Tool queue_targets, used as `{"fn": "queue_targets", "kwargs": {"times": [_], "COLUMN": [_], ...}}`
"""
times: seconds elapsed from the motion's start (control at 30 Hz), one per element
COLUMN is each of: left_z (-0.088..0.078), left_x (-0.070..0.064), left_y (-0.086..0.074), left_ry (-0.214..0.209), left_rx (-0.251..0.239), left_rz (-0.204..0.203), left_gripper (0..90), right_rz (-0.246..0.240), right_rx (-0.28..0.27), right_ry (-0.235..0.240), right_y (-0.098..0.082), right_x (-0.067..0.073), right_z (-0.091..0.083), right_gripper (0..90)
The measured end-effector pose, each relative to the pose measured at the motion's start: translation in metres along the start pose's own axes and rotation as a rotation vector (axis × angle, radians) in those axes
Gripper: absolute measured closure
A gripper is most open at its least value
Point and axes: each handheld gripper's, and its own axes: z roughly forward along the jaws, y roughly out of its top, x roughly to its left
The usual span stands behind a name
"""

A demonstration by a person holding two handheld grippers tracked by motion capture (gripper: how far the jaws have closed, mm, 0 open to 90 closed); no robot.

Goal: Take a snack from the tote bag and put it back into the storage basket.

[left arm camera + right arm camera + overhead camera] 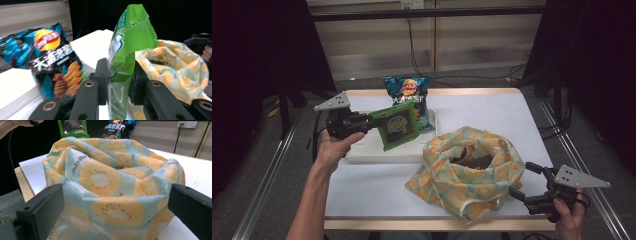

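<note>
My left gripper [371,121] is closed on the green crinkly foil snack packet [398,125], pinching it at one side edge and holding it in the air above the white shallow tray [362,150] on the table [512,115]. I judge the packet light and puffy, with slippery film, so the flat sealed border is the safer place to grip; squeezing its middle could crush the snack. My right gripper [524,182] is open, with its jaws standing wide on both sides of the soft fabric bag with yellow citrus print [467,170], near its rim. The bag is floppy and its mouth sags. What lies inside it I cannot see, and the dark blue chip bag [409,95] is partly covered behind the green packet.
</note>
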Motion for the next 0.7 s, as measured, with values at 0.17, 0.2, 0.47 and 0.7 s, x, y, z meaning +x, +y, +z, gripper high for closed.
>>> {"fn": "queue_targets", "kwargs": {"times": [0.17,0.2,0.47,0.7], "left_z": [-0.009,-0.01,-0.017,-0.017], "left_x": [0.017,0.02,0.038,0.053], "left_y": [-0.005,-0.006,-0.016,-0.023], "left_ry": [0.04,0.053,0.102,0.122], "left_rx": [0.012,0.015,0.043,0.083], "left_rz": [-0.021,-0.024,-0.025,-0.028], "left_gripper": [73.1,73.0,73.1,73.1], "right_rz": [0.001,0.004,0.005,0.007], "right_rx": [0.005,0.004,0.012,0.009], "right_ry": [-0.001,0.0,0.002,-0.001], "right_y": [-0.001,-0.001,-0.002,-0.001], "right_x": [0.0,0.0,-0.001,0.0], "right_z": [0.0,0.0,0.0,0.001], "right_gripper": [0.2,0.2,0.2,0.2]}}
